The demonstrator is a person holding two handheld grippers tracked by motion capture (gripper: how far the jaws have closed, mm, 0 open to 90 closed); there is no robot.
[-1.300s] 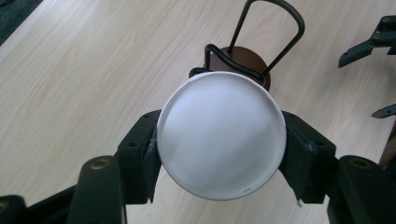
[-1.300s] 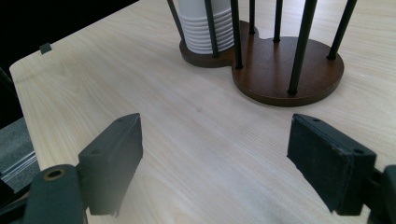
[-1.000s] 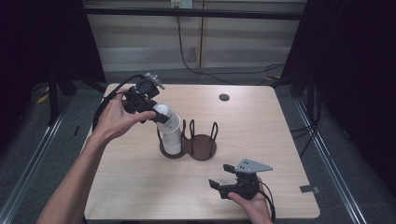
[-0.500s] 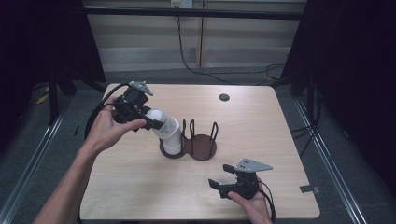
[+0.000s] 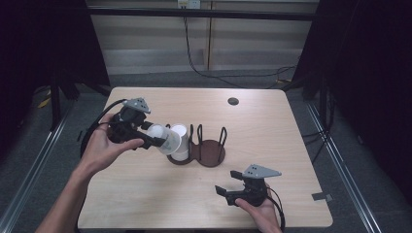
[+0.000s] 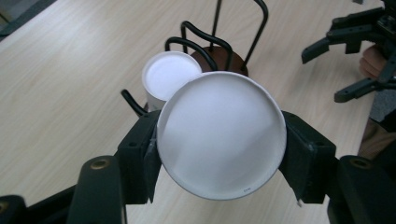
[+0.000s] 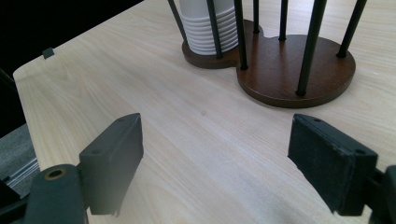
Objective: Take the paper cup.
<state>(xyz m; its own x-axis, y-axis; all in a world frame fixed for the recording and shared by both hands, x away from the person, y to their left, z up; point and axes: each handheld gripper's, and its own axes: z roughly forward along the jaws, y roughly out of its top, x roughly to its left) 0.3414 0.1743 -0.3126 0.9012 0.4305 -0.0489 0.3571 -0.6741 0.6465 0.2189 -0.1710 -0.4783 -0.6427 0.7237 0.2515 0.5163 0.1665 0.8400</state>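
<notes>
White cup [image 6: 222, 140] unmarked, clamped in left gripper [image 5: 145, 133] jaws, right gripper [image 5: 233, 191] jaws open, stack [image 5: 180, 143] in holder [image 5: 211, 155]

The left gripper [image 6: 219, 154] clamps a white paper cup [image 6: 222, 135] between its two black jaws, the cup's flat bottom facing the camera. Just behind it a stack of white cups [image 6: 166, 79] stands in a wire-and-wood cup holder [image 6: 219, 49] on the pale wooden table [image 6: 70, 70]. The other gripper [image 6: 357, 56] shows at upper right.

White paper cup [image 5: 167, 140], tilted sideways, lifted just beside white cup stack [image 5: 179, 143] in wire rack [image 5: 210, 145]
</notes>
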